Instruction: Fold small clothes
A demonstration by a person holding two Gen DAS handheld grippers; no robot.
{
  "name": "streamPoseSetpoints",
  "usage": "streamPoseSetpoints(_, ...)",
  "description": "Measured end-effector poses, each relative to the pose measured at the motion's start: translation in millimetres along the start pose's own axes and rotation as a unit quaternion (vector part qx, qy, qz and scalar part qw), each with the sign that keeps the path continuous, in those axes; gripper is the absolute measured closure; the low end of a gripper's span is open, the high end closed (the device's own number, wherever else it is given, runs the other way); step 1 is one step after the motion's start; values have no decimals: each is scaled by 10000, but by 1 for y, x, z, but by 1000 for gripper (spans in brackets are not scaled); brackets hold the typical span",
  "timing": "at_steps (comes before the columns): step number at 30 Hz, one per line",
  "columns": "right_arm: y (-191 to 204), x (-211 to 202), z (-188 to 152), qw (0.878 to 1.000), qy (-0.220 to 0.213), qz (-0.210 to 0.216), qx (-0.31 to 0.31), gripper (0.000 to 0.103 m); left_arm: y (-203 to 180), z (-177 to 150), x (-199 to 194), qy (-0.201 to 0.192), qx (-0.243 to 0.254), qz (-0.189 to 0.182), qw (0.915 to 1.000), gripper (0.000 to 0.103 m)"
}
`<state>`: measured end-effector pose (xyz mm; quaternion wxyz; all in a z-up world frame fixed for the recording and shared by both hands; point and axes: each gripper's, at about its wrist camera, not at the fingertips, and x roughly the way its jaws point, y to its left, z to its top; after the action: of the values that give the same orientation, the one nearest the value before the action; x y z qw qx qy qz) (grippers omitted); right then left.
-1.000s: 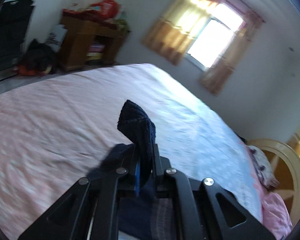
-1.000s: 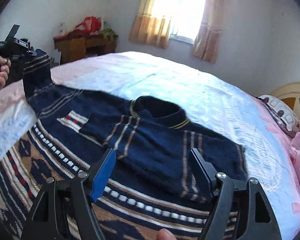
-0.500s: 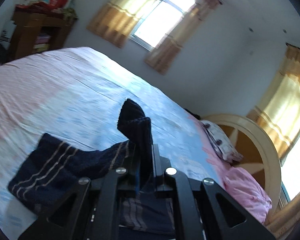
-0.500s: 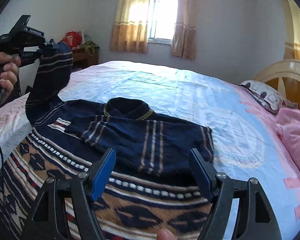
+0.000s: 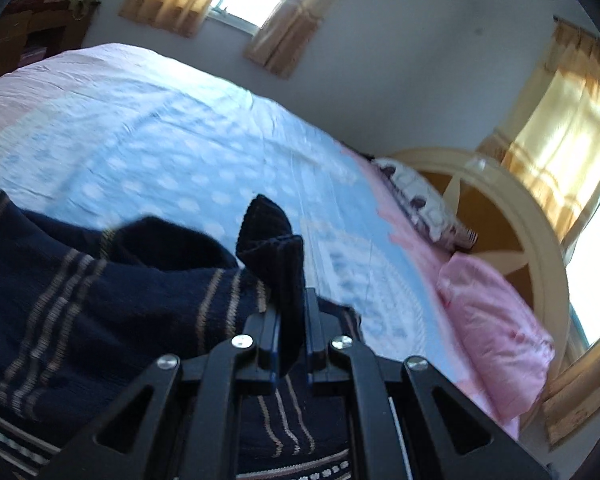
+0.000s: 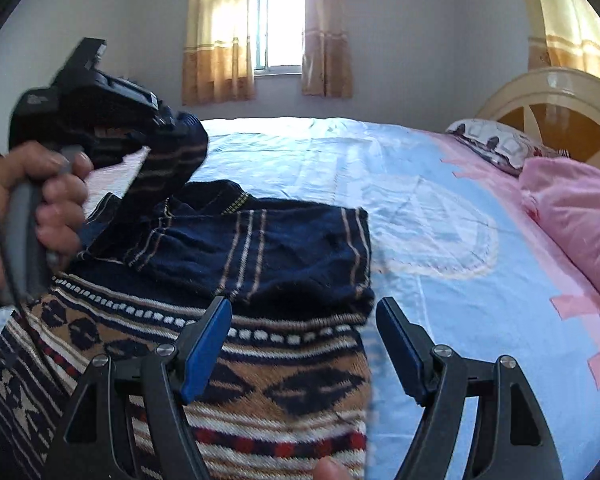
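A small navy knit sweater (image 6: 260,264) with tan stripes and a brown patterned lower band lies on the bed; its right sleeve is folded across the chest. My left gripper (image 5: 290,312) is shut on the left sleeve's cuff (image 5: 272,240) and holds it raised over the sweater body (image 5: 80,300). In the right wrist view the left gripper (image 6: 168,128) is up at the left with the striped sleeve (image 6: 168,168) hanging from it. My right gripper (image 6: 304,320) is open and empty, low over the sweater's patterned band, near its right edge.
The bed has a blue and pink sheet (image 6: 440,208). A pink pillow (image 6: 576,208) and a patterned pillow (image 6: 496,144) lie by the cream headboard (image 6: 548,92) at the right. A curtained window (image 6: 278,28) is on the far wall.
My left gripper has carried the sleeve cuff rightward, from beyond the sweater's left side to over its body. The right gripper stayed open over the lower band.
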<state>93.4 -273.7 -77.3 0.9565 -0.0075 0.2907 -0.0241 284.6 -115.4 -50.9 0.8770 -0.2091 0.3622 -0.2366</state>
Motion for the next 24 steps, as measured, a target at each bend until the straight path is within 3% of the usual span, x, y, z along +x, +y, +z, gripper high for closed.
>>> streamPoseSetpoints(4, -9, 5, -7, 9998, 111, -10, 174, 28, -15, -17, 25, 239, 288, 117, 9992, 93)
streamPoseSetpoints(10, -15, 14, -15, 9991, 274, -40, 308, 28, -27, -28, 31, 456, 544, 159, 9974, 74)
streamPoseSetpoints(14, -21, 13, -16, 9987, 306, -42, 404, 28, -27, -34, 4, 258, 1250, 334, 9913, 49)
streamPoseSetpoints(15, -22, 12, -16, 9987, 314, -41, 412, 28, -24, -36, -7, 179, 1503, 527, 9871, 42)
streamPoseSetpoints(19, -28, 12, -9, 9986, 356, 32, 386, 28, 14, -39, -40, -25, 2126, 1435, 9665, 38)
streamPoseSetpoints(24, -35, 24, 22, 9943, 486, 564, 765, 28, 94, -27, -76, -166, 2009, 2734, 9406, 35)
